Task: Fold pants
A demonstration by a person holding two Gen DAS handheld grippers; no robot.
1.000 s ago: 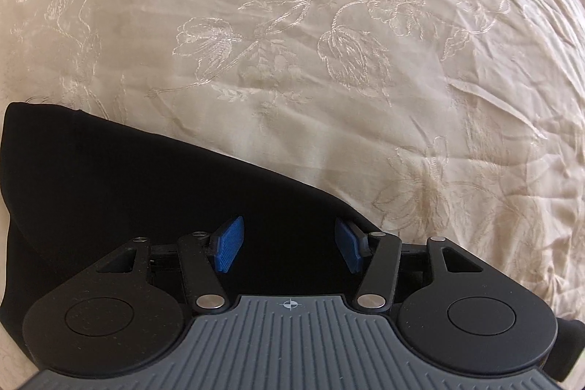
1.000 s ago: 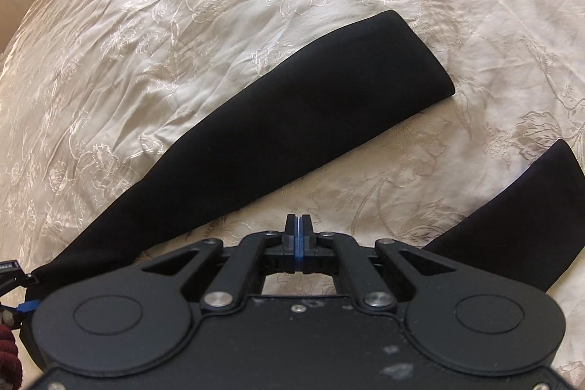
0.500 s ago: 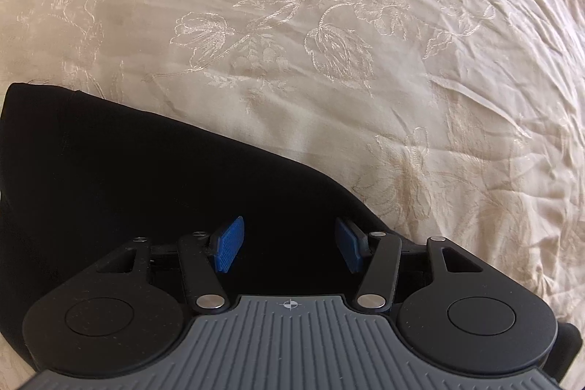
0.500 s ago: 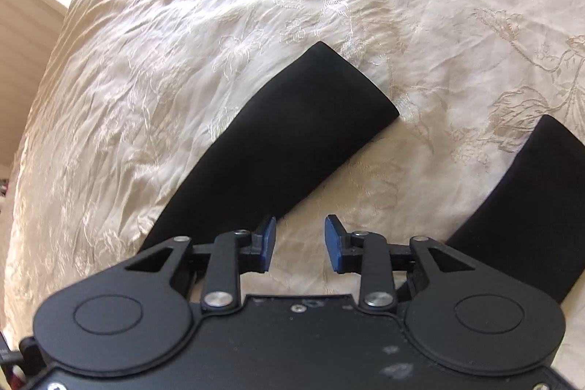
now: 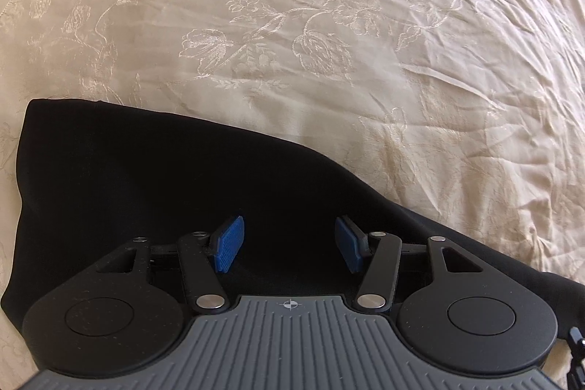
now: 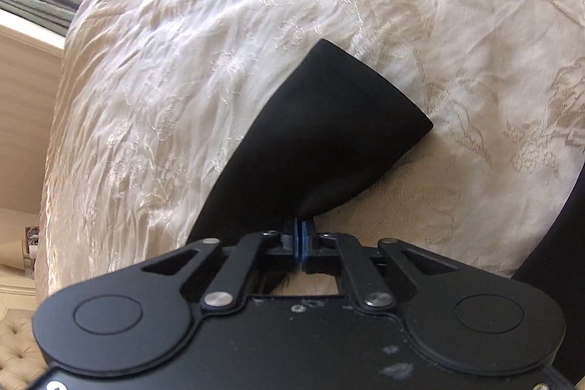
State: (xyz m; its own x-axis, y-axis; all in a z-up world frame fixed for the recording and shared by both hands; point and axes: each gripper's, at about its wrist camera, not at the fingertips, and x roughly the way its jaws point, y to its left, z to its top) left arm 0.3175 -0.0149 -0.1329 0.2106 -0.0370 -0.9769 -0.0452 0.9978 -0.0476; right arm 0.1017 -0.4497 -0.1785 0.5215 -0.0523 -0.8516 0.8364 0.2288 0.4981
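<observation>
Your black pants (image 5: 153,178) lie flat on the cream embroidered bedspread (image 5: 329,24). In the left wrist view their upper edge runs diagonally from the upper left corner down to the right, with wide bare bedspread beyond it on every far side. In the right wrist view one pant leg (image 6: 321,134) ends in a straight hem with open bedspread past it; the other leg (image 6: 559,236) sits apart at the right edge. The bed's edge drops off to the left.

Your left gripper (image 5: 289,243) points steeply down over the pants, its blue pads (image 5: 228,243) spread apart with nothing between them. Your right gripper (image 6: 300,236) tilts downward, pads pressed together and pinching the side edge of the leg, the cloth puckering up there.
</observation>
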